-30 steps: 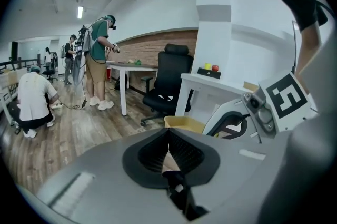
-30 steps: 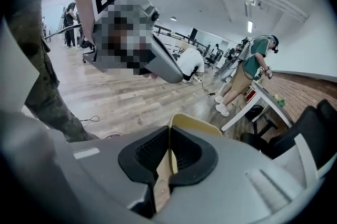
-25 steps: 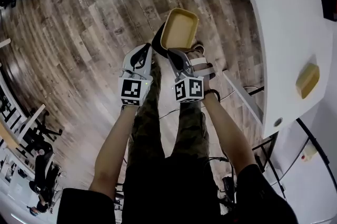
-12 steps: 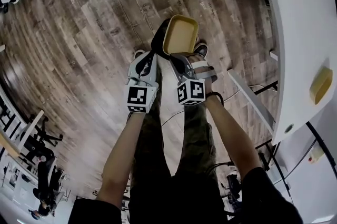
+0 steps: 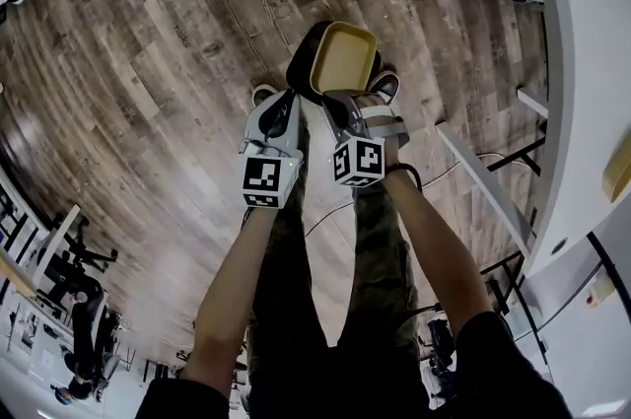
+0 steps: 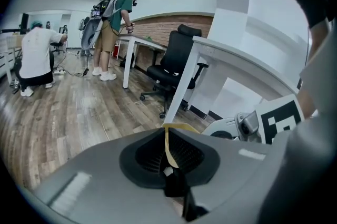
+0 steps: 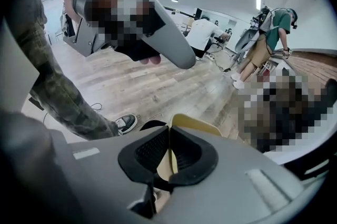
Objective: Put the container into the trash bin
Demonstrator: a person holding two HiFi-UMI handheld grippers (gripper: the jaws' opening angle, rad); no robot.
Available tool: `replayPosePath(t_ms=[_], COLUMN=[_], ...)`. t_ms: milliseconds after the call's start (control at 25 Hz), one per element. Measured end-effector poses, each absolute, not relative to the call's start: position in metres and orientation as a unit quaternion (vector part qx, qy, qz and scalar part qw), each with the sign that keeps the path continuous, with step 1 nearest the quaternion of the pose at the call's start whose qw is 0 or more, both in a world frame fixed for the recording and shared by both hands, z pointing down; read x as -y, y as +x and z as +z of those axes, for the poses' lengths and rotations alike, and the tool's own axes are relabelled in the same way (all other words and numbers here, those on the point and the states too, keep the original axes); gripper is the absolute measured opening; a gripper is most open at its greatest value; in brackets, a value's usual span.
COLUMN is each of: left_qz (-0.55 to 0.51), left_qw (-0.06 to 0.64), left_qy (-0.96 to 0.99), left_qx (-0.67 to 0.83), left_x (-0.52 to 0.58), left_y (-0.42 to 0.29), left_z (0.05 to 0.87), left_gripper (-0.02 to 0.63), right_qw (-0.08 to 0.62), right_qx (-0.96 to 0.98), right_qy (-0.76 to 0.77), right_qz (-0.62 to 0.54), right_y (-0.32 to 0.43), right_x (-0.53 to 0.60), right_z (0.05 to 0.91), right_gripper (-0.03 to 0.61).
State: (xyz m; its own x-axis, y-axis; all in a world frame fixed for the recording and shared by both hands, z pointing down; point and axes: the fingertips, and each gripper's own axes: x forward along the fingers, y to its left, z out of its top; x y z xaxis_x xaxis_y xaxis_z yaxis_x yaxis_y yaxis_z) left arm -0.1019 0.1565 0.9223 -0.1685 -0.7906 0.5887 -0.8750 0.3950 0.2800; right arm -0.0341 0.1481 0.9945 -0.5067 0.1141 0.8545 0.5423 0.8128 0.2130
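A shallow tan container [image 5: 345, 58] hangs over the wooden floor, just above my shoes, in the head view. A black piece [image 5: 304, 57] lies against its left side; I cannot tell whether it belongs to the container. My left gripper [image 5: 287, 102] is shut on the container's near rim, which shows as a thin tan edge [image 6: 167, 141] between that gripper's [image 6: 167, 150] pads. My right gripper [image 5: 335, 98] is also shut on the rim, and the tan wall [image 7: 194, 124] rises just past that gripper's [image 7: 169, 152] jaws.
A white desk [image 5: 582, 62] runs along the right, with a slanted leg [image 5: 473, 175] and floor cables near my feet. In the left gripper view stand a black office chair [image 6: 176, 67], a white desk [image 6: 237, 57] and people at the back [image 6: 113, 33].
Both grippers have sunk toward the floor together, carrying the container with them. Neither grip has changed.
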Motion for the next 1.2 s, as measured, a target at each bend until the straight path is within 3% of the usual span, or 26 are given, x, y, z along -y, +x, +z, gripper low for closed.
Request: replayPosePath(t_ms=[1200], left_qz=[0.04], left_qw=[0.373], left_qy=[0.527], left_qx=[0.762], left_x=[-0.209], left_y=[-0.078], left_z=[1.016], left_gripper=[-0.008], right_qw=[0.499], right_qx=[0.803], right_qy=[-0.218], right_qz=[-0.241], right_y=[-0.036], right_x=[-0.174], right_z=[1.147], right_gripper=[0.032])
